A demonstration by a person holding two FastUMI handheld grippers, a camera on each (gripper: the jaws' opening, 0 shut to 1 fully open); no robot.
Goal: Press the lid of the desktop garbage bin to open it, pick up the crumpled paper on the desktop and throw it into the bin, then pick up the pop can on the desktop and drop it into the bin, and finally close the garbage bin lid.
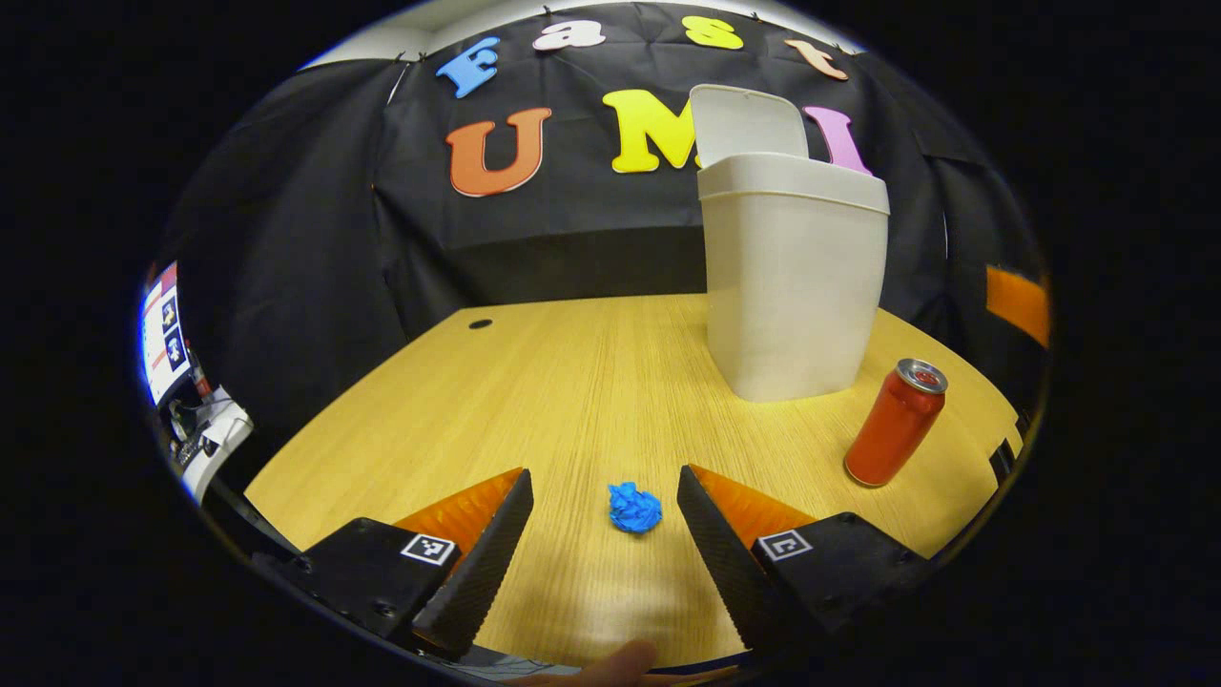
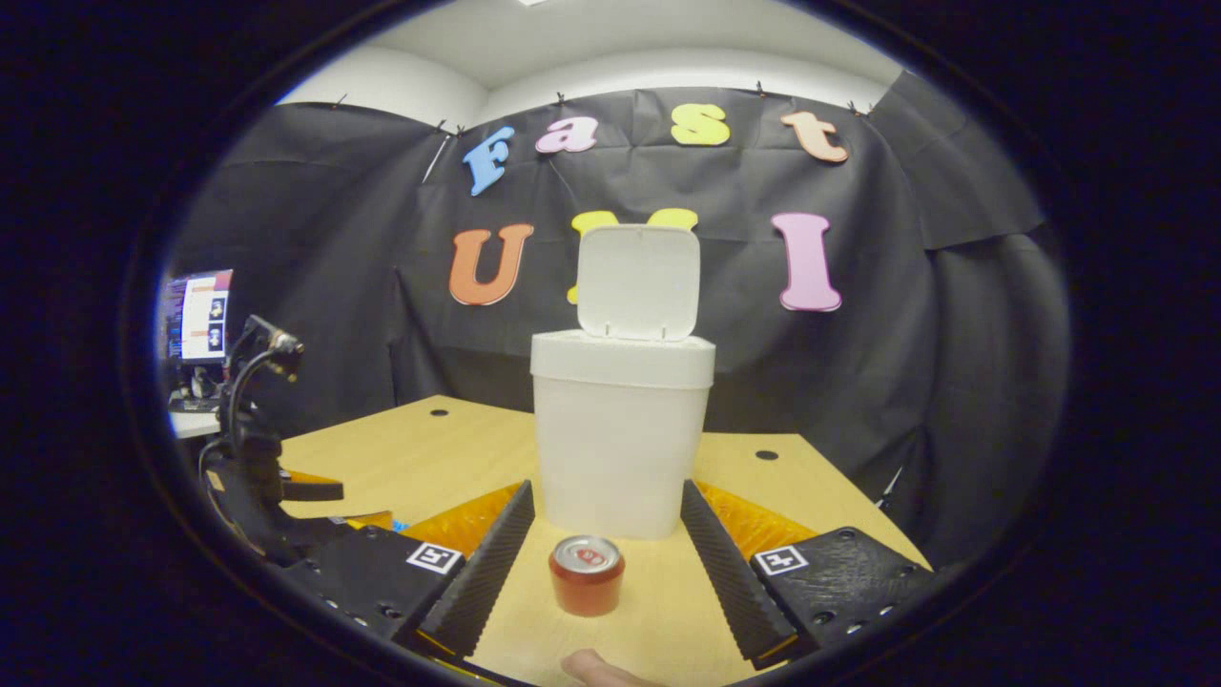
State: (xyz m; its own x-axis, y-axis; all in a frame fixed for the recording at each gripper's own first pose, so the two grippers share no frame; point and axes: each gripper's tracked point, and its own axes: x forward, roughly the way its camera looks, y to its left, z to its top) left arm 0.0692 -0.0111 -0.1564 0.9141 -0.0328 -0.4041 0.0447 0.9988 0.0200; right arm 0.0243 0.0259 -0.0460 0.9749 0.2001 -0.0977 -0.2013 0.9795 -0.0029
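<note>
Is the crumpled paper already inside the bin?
No, the crumpled paper lies on the desktop between the left gripper's open fingers.

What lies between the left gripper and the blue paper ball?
Nothing: in the left gripper view, only bare table separates the open left gripper from the paper ball.

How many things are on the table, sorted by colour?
White: 1, the garbage bin, lid up
Red: 1, the pop can
Blue: 1, the crumpled paper
Total: 3
</note>
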